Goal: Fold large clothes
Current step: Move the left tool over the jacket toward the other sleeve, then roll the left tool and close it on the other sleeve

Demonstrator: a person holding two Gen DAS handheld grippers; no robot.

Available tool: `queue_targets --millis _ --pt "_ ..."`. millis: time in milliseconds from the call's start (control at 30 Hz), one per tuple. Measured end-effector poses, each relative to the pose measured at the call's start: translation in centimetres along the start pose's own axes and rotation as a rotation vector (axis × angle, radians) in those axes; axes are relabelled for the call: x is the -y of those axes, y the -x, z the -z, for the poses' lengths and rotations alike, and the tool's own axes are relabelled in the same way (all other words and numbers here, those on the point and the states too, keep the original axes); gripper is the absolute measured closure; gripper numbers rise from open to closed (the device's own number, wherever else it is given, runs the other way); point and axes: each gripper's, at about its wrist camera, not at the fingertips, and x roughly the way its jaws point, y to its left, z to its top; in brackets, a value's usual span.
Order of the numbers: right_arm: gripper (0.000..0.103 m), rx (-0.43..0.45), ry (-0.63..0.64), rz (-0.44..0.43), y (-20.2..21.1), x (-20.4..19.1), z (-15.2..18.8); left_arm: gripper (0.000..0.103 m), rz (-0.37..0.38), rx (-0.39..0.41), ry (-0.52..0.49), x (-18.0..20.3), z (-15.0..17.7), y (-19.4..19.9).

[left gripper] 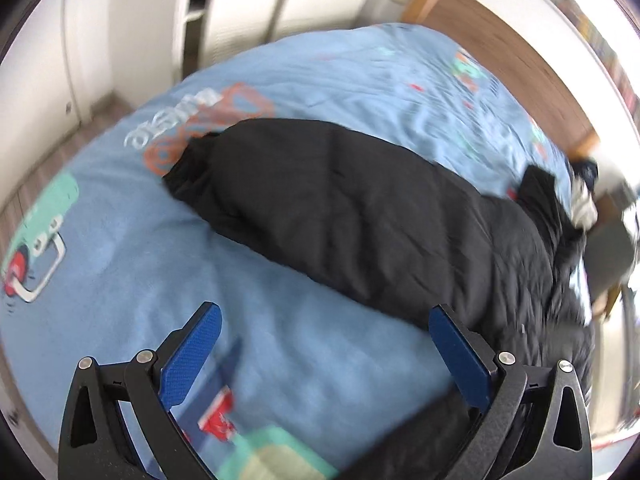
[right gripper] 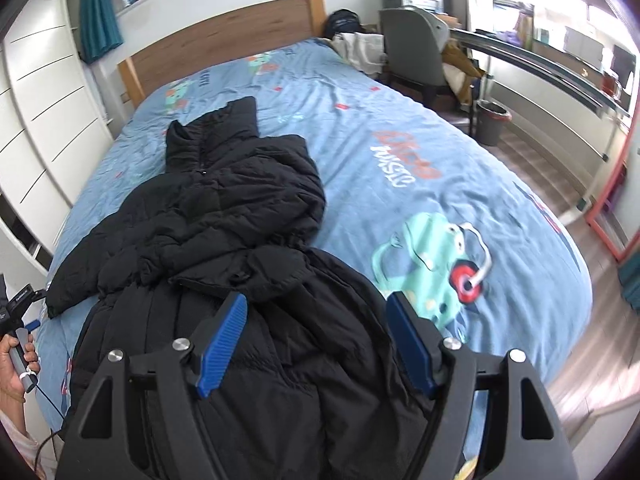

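**Two empty grippers over the coat**

Both hand-held grippers are spread wide with nothing between their blue pads. Our left hand-held gripper [left gripper: 324, 316] hangs above bare bedding, its right-hand pad near the edge of the long black quilted puffer coat [right gripper: 224, 216], though we cannot tell whether they touch. Our right hand-held gripper [right gripper: 316, 304] hovers over the coat's lower body, jaws apart.

The coat lies lengthwise on the bed with the light blue cartoon-print duvet [right gripper: 400, 128], its collar towards the wooden headboard [right gripper: 224, 36]. From the right wrist view, the upper part looks bunched: one sleeve seems already laid across the chest, and the padding is rumpled around the waist.

We judge the fold to be at an early stage, and the step in hand is choosing a hold. To do it well, we would bite a firm edge, such as a hem or side seam, rather than the puffy middle (slippery shell fabric over thick filling tends to squirm out of a shallow pinch). Taking matching points with both grippers should keep the fold line straight, and smoothing the waist first would stop trapped air from springing the fold open.

The left wrist view is blurred, so fine detail there is uncertain.
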Motion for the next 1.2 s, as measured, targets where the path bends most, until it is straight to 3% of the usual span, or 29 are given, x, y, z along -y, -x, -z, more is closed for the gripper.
queue_targets --millis 167,333,400,533,633,800,900,1000,1200 --pt "0.032 -0.020 0.000 0.051 0.0 0.2 0.2 0.003 0.118 -0.052 0.204 -4.9 -2.9 -2.9" --pt "0.032 -0.048 0.008 0.085 -0.4 0.1 0.7 0.005 0.311 -0.062 0.439 -9.0 -4.1 -5.9" --pt "0.032 -0.064 0.015 0.099 -0.7 0.2 0.9 0.007 0.400 -0.066 0.503 -9.7 -4.2 -7.0" --pt "0.032 -0.081 0.014 0.121 -1.0 0.4 1.1 0.011 0.482 -0.048 0.576 -10.4 -4.0 -8.3" --pt "0.032 -0.082 0.013 0.136 -0.9 0.7 1.1 0.023 0.510 -0.034 0.607 -10.8 -3.6 -8.8" --pt "0.032 -0.095 0.001 0.135 -1.4 1.0 1.3 0.066 0.496 -0.028 0.628 -11.4 -3.0 -8.8" --pt "0.032 -0.111 0.006 0.117 -2.1 0.5 1.8 0.083 0.514 -0.026 0.633 -11.5 -3.2 -8.6" --pt "0.032 -0.120 0.017 0.094 -2.6 0.0 2.0 0.091 0.530 -0.020 0.614 -10.9 -3.5 -7.7" --pt "0.032 -0.117 0.015 0.044 -3.1 -0.6 2.4 0.094 0.546 0.008 0.519 -9.1 -4.4 -5.9"
